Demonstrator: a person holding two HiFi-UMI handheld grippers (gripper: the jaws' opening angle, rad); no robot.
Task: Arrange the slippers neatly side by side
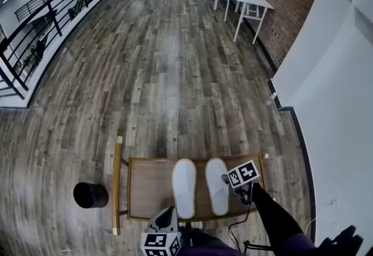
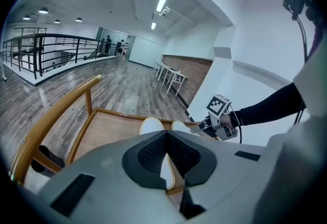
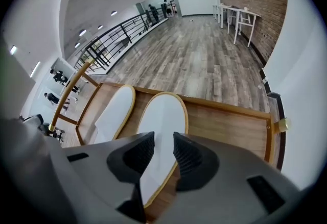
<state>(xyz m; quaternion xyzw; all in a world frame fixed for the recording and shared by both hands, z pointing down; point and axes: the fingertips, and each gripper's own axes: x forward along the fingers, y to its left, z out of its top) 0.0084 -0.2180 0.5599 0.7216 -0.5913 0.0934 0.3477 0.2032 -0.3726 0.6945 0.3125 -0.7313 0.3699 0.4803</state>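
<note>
Grey-brown plank floor underneath everything. Upon it, low tan wooden platform with raised rim, carrying two flat white slippers side by side: left slipper and right slipper, close together, roughly parallel. Black round bin on the floor just beside the platform. Right gripper poised over right slipper, jaws slightly parted, gripping nothing. Left gripper near left slipper's near end, jaw tips pressed together, empty.

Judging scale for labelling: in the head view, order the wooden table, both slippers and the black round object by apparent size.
wooden table
left slipper, right slipper: look alike
black round object
</note>
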